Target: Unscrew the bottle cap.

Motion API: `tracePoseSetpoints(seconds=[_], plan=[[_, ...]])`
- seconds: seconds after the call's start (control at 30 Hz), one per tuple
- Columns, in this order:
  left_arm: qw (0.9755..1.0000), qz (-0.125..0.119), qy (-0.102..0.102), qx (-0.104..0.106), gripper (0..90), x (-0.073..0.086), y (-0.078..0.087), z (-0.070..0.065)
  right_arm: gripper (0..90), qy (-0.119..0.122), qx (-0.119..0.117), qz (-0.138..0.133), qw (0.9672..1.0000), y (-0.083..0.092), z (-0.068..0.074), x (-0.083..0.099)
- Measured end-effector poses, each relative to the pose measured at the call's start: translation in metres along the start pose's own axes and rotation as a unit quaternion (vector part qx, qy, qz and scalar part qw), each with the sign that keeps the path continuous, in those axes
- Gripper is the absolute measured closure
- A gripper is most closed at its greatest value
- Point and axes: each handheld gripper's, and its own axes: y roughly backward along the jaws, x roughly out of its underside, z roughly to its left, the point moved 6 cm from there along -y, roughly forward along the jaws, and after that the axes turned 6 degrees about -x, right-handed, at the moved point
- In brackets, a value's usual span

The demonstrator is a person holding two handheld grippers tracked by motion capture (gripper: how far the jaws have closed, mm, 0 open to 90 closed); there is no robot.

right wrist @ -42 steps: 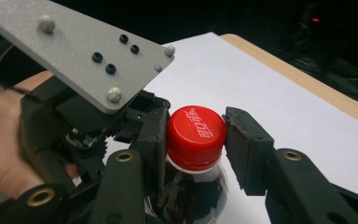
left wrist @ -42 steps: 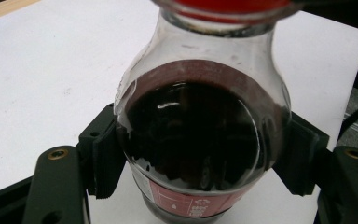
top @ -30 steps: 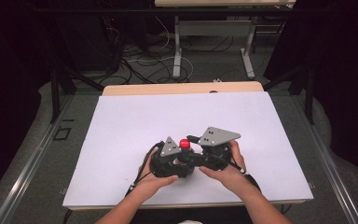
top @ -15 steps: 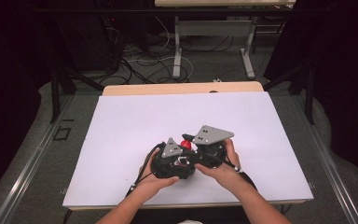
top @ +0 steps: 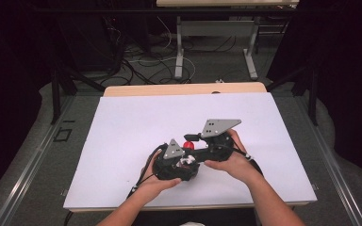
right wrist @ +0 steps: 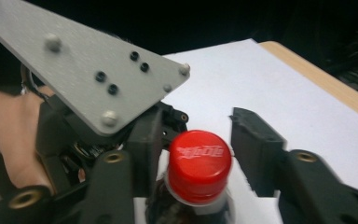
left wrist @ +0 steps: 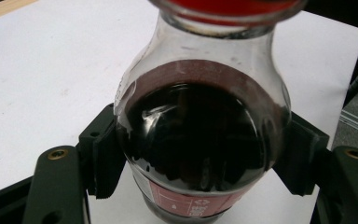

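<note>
Glass bottle (left wrist: 200, 140), round-bellied and dark-filled, clamped in the left gripper (left wrist: 200, 154).
One ribbed red cap (right wrist: 199, 163); right gripper (right wrist: 200, 154) jaws just opening, straddling it.

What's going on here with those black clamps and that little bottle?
A person at a white table holds a gripper in each hand. The left gripper is clamped on the body of a small bottle of dark liquid. The right gripper sits around its red cap; its jaws have just been opening, with a gap at one side.
</note>
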Motion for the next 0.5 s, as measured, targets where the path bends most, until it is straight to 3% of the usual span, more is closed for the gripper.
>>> tracePoseSetpoints(seconds=[0.03,0.1,0.17,0.23,0.27,0.5], plan=[[1.0000,-0.005,0.003,-0.006,29.5,0.000,-0.001,0.001,50.3,0.000,0.032,0.001,0.9995,0.001,0.004,0.000],[1.0000,-0.004,0.005,-0.006,29.5,0.000,0.000,0.002,49.7,-0.003,0.043,0.000,0.9991,0.000,0.006,0.000],[0.9999,-0.008,0.006,-0.010,29.5,-0.001,0.000,0.002,48.8,-0.010,0.080,-0.004,0.9968,0.001,0.010,0.001],[0.9999,-0.005,0.004,-0.013,29.5,-0.001,0.000,0.003,48.8,-0.005,0.093,-0.002,0.9957,0.001,0.011,0.001],[0.9999,0.001,0.003,-0.010,29.5,0.000,0.001,0.003,49.9,-0.003,0.111,-0.003,0.9938,0.000,0.014,0.001],[1.0000,-0.001,0.004,-0.009,29.5,0.000,0.000,0.002,51.9,0.009,0.114,-0.003,0.9934,-0.004,0.016,0.003]])
